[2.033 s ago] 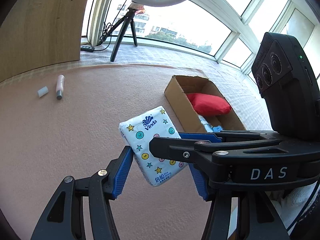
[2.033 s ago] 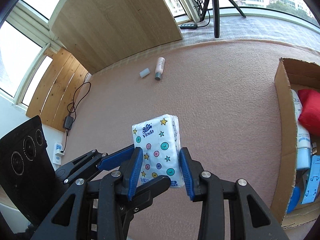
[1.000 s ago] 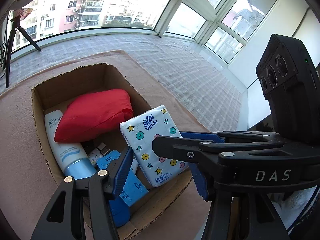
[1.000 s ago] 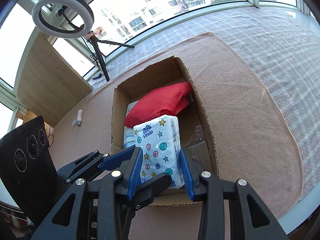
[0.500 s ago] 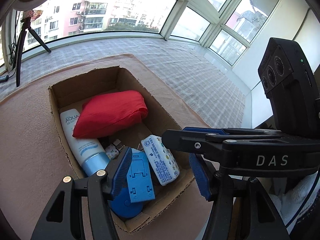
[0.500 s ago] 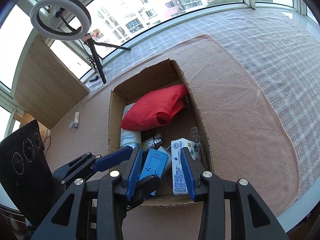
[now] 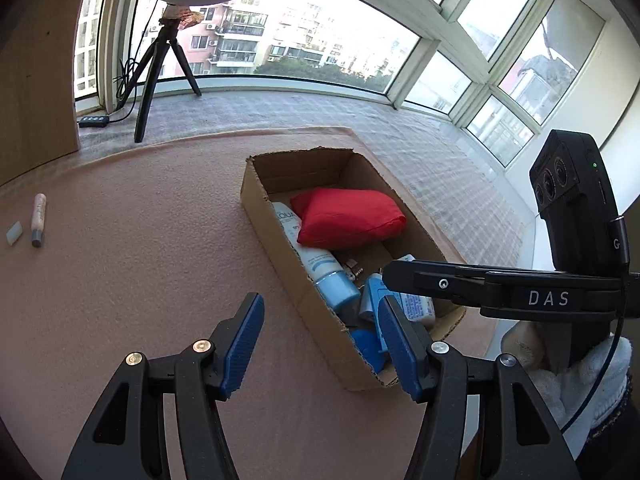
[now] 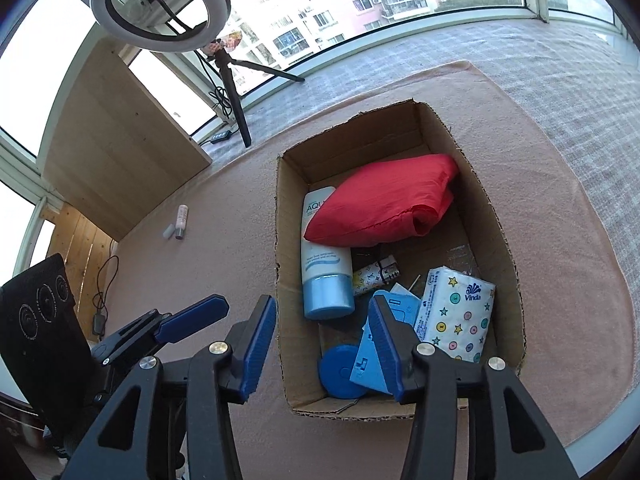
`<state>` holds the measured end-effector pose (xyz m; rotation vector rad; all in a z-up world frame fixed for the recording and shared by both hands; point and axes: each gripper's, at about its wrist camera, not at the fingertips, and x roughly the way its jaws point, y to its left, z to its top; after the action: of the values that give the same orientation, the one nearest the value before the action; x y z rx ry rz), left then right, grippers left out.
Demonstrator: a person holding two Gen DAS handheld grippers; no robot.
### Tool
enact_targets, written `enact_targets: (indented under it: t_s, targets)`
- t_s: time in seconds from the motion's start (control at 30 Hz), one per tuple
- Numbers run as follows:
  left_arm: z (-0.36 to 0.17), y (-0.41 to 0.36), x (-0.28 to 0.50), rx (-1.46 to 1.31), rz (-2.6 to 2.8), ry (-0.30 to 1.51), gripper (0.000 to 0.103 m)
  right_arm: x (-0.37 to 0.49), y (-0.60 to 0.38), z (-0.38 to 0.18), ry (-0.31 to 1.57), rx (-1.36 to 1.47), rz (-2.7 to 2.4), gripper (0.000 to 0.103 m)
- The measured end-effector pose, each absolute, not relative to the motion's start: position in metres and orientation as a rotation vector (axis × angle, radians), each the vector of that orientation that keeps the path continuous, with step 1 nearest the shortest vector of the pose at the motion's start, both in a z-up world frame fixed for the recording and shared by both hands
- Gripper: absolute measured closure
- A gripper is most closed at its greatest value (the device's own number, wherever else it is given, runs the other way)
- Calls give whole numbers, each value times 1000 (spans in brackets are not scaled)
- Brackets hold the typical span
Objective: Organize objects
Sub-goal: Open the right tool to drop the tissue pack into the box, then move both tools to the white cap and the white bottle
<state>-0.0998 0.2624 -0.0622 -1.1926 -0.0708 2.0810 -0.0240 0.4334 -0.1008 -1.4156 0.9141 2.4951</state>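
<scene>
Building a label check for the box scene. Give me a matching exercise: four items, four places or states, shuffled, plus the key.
Items:
1. tissue pack
2. red pouch
3. pink tube
4. blue-capped lotion tube

Places or states:
A. lies on the mat outside the cardboard box
B. at the box's far end, overlapping the lotion tube
C. along the box's left wall
D. at the box's near right corner

Pairs: 1-D, 2-B, 3-A, 4-C

Strong daylight floods in through the tall curved windows [image 7: 304, 40], blowing out the sky to white. Both fisheye views bend straight lines and darken to black at the corners; focus is sharp throughout.
</scene>
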Motion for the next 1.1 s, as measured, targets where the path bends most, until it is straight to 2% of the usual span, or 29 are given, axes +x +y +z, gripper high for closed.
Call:
enact_targets:
  t_s: [0.33,0.63,0.77,0.9,0.97,1.1]
  targets:
    - [-48,159,-138,-1210,2237,-114,40,-70,379,-88,848,-1495,2599,58]
    - [-21,81,-203,-1201,2389,-81,40,-137,331,-50,663,-1494,2732,58]
    - [-35,48,-243,-1273,2457,-90,40,-160,316,-47,668,-1509,2753,57]
    - [-65,24,-284,-1364,2469,-190,41,-172,301,-57,689,-1543,2747,56]
    - [-81,19,-301,-1407,2465,-203,46,-177,295,-65,706,-1569,2728,56]
    - [-110,15,-325,-1462,2450,-230,50,-180,291,-80,730,-1612,2686,56]
